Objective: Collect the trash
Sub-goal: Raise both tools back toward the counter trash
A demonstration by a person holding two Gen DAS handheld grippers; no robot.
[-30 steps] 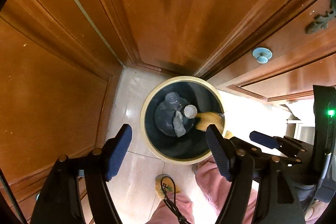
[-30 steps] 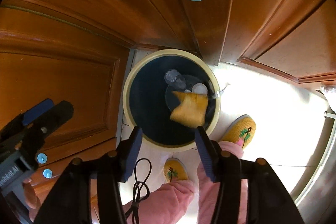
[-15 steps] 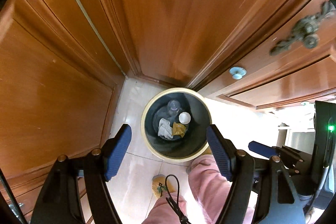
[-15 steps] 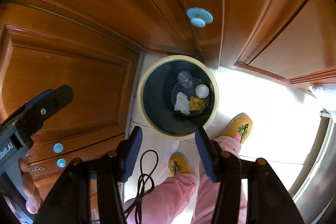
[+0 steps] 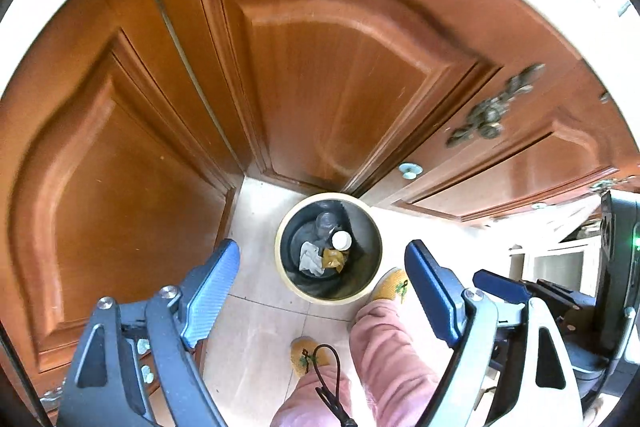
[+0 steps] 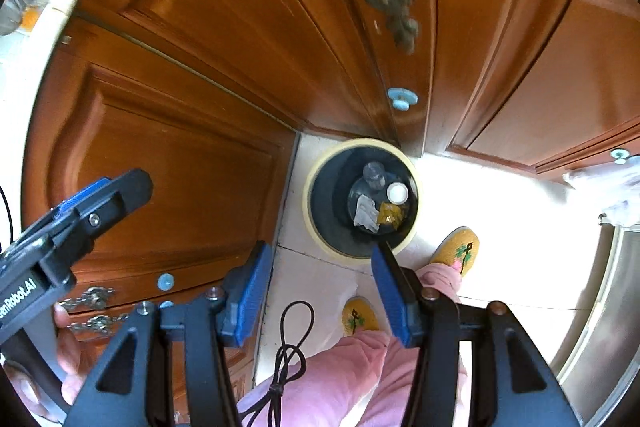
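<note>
wooden cabinets corner a trash bin [image 5: 289, 277] — crumpled tissue [image 5: 311, 259], yellow wrapper [image 5: 333, 257] inside.

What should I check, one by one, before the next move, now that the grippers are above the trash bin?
1. Yellow wrapper inside the trash bin: ok.
2. White tissue inside the bin: ok.
3. Left gripper holds nothing, jaws just opening: ok.
4. Right gripper holds nothing: ok.
5. Bin upright on the floor: ok.
6. More trash waiting elsewhere: cannot tell.
</note>
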